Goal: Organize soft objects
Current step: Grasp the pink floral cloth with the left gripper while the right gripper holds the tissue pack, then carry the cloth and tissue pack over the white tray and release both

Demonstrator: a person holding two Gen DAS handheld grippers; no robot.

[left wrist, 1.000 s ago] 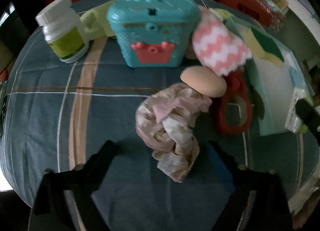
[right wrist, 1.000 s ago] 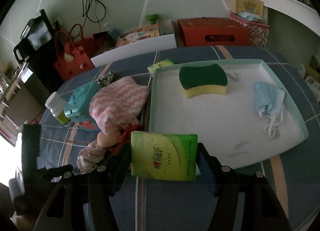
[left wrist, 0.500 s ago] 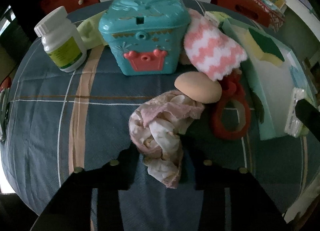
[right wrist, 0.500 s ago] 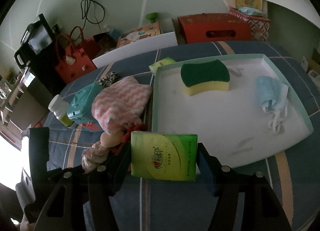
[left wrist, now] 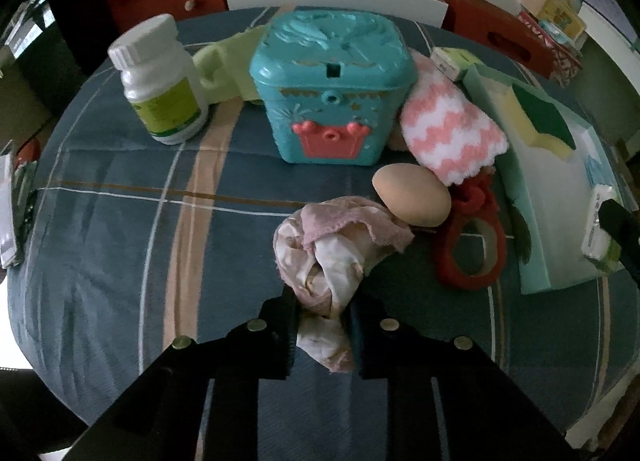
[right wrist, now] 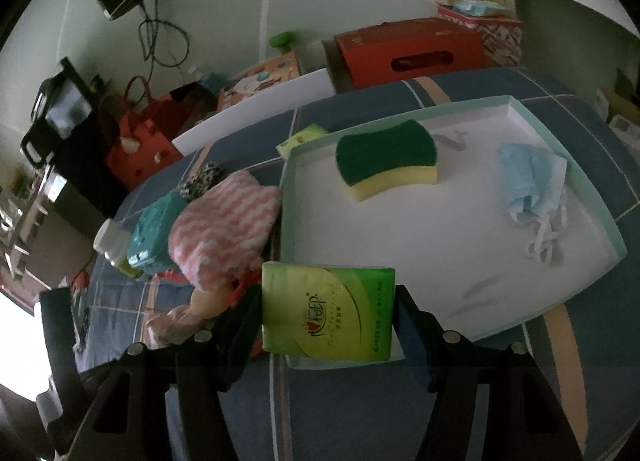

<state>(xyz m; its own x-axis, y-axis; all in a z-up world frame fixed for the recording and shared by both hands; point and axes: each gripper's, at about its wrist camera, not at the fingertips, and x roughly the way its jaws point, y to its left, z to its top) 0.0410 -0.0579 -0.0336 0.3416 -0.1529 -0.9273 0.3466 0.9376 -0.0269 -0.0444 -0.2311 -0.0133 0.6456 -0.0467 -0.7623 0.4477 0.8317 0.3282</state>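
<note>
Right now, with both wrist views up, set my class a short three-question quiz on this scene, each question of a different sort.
1. True or false: the green-topped yellow sponge lies inside the shallow white tray.
2. Which thing do the right tongs grip?
A. green tissue pack
B. pale blue face mask
C. teal plastic box
3. Fill in: the left tongs are closing around the crumpled pink ____.

Key: 1 true; 2 A; 3 cloth.
</note>
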